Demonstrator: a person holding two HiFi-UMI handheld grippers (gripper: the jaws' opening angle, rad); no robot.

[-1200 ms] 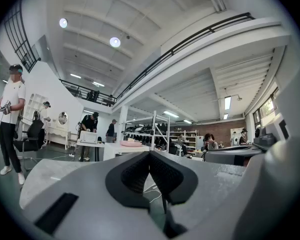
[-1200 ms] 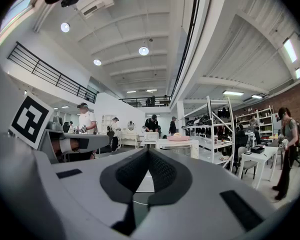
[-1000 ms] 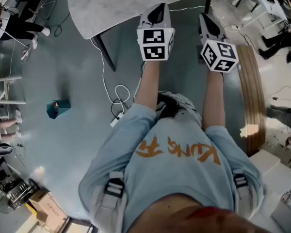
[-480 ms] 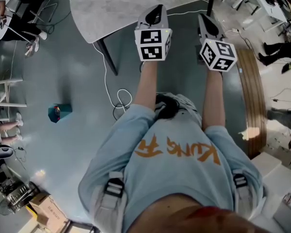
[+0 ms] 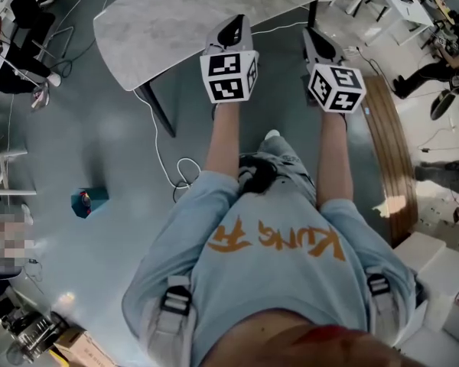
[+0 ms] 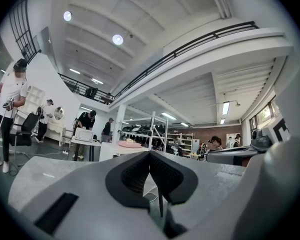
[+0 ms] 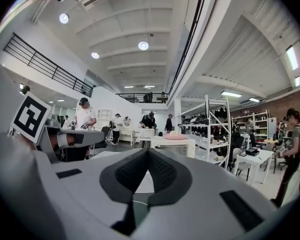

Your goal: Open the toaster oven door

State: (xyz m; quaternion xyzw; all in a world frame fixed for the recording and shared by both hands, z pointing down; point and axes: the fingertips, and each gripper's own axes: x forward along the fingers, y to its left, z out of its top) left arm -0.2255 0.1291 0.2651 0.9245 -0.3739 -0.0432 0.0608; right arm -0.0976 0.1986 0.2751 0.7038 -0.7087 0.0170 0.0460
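Left tool [image 5: 235,21] and right tool [image 5: 309,33], closed, hover by marble table [image 5: 176,21].

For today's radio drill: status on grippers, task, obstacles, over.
Both shut, empty: left gripper, right gripper. No toaster oven in view. Ahead, grey table.

The person is holding both bare forearms out ahead, side by side, in the upper middle of the head view. The left gripper [image 5: 233,27] is pointing forward with its jaws pressed together on nothing. The right gripper [image 5: 315,38], just beside it, is likewise closed and empty.
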